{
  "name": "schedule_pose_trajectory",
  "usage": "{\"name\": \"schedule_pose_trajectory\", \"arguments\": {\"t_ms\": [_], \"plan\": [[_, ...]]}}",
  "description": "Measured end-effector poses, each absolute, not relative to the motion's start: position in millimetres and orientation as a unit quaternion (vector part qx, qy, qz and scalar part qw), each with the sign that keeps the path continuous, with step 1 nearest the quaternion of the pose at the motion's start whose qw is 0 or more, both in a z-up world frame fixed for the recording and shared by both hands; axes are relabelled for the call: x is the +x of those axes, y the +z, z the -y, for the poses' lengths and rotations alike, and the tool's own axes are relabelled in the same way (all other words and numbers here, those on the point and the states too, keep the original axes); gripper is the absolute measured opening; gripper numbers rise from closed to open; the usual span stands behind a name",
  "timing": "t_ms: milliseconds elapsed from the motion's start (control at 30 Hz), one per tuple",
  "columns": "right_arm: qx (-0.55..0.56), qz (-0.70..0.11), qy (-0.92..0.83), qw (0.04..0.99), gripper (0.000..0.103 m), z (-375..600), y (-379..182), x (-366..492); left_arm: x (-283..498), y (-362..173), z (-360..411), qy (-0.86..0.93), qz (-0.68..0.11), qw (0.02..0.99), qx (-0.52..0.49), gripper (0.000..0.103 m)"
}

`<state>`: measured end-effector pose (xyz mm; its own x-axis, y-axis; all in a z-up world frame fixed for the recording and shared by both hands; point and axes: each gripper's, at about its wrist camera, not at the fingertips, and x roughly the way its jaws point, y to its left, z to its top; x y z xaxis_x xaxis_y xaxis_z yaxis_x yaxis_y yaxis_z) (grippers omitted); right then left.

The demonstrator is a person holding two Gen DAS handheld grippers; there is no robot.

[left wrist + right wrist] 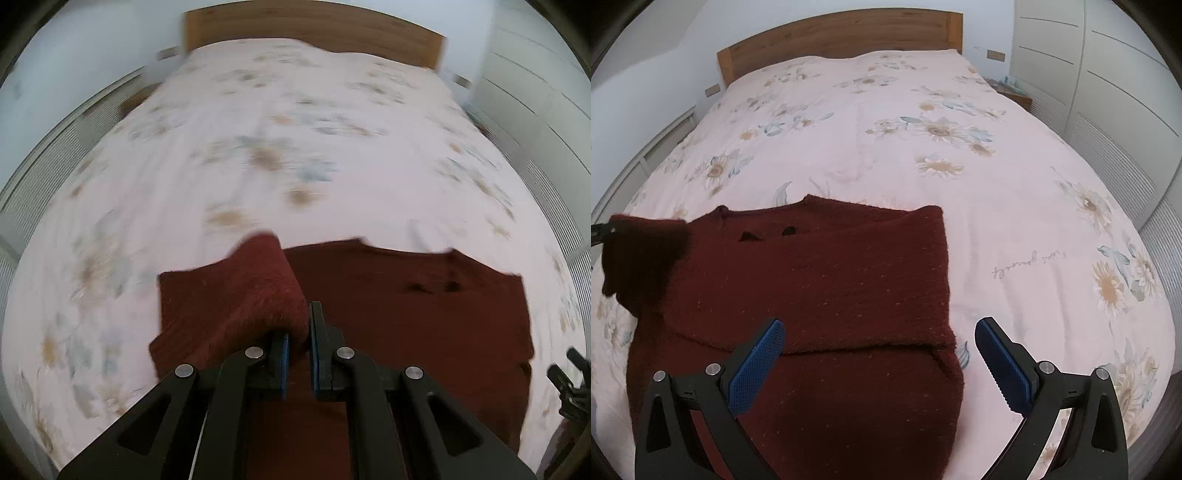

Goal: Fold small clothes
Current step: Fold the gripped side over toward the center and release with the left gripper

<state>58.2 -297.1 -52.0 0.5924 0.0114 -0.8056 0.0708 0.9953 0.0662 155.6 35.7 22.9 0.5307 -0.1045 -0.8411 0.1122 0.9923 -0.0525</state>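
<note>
Sweater (820, 295), dark red knit, lies flat near the foot of the bed, on a pale pink floral bedspread (923, 155), its neckline toward the wooden headboard (838, 33). The right wrist view shows it sharply: the right sleeve is already folded across the chest, with a straight folded edge down that side. In this view the right gripper (879, 354) hangs over the lower hem with its blue pads spread wide and nothing between them. At the far left edge a dark flap of sleeve is lifted off the bed, though what holds it is barely visible there.

The left wrist view, blurred across the bedspread, supplies that detail: the left gripper (299, 343) is pinched tight on the left sleeve (240, 295), which arches up from the sweater body into its narrow jaws. The right gripper's black frame peeks in at the lower right edge. White wardrobe doors (1108, 74) stand beside the bed.
</note>
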Motion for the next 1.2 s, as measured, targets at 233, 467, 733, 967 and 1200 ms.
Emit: {"name": "schedule_pose_trajectory", "arguments": {"t_ms": [233, 467, 733, 967, 1200], "plan": [[0.052, -0.453, -0.020, 0.890, 0.102, 305, -55, 55, 166, 5, 48, -0.130, -0.478, 0.868, 0.030, 0.007], [0.033, -0.463, -0.023, 0.885, 0.102, 297, -65, 49, 167, -65, 81, -0.128, -0.523, 0.839, 0.071, 0.007], [0.027, -0.471, -0.018, 0.882, 0.102, 294, -69, 47, 161, -102, 90, -0.129, -0.549, 0.819, 0.109, 0.016], [0.025, -0.473, -0.013, 0.880, 0.102, 292, -69, 47, 158, -115, 89, -0.122, -0.567, 0.807, 0.108, 0.067], [0.030, -0.475, -0.010, 0.879, 0.102, 290, -71, 46, 149, -113, 90, -0.128, -0.564, 0.806, 0.127, 0.102]]}}
